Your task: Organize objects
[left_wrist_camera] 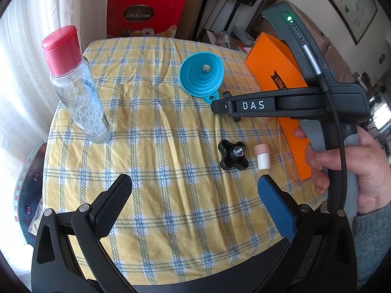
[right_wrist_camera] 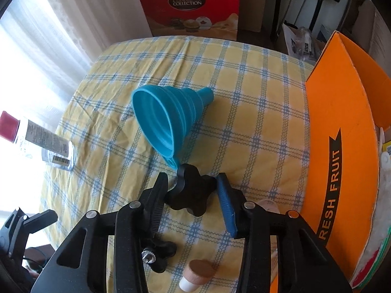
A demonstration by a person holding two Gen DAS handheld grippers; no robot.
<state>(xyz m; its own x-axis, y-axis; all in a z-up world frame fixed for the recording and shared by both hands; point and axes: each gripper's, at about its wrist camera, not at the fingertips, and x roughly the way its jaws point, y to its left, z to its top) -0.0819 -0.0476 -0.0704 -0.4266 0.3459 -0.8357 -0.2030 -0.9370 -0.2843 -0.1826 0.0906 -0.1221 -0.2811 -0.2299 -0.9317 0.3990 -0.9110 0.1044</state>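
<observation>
- The right tool (right_wrist_camera: 192,177) has its two fingers set on either side of a black star knob (right_wrist_camera: 189,195). The pads seem to press on its lobes, though the angle makes contact hard to confirm.
- Its side arm reads "DAS" in white in the left wrist view, where a hand (left_wrist_camera: 354,168) holds the grip.
- The left tool (left_wrist_camera: 195,185) stands wide open with only checked cloth between its fingers.
- A second star knob (left_wrist_camera: 233,155), screw up, lies on the counter (right_wrist_camera: 244,97) at 12 o'clock from the left tool. A cork stopper (left_wrist_camera: 260,157) lies just beside it at 3 o'clock.
- A blue funnel (right_wrist_camera: 171,119) lies on its side at 12 o'clock from the held knob.
- An orange box (right_wrist_camera: 342,146) at 3 o'clock shows "RESH FRUIT" on a black ribbon.
- A clear bottle (left_wrist_camera: 78,90) with a red cap stands at 10 o'clock. Its barcode label is too small to read.
- Beyond the far edge, a red box (right_wrist_camera: 188,7) reads "COLLECTION".
</observation>
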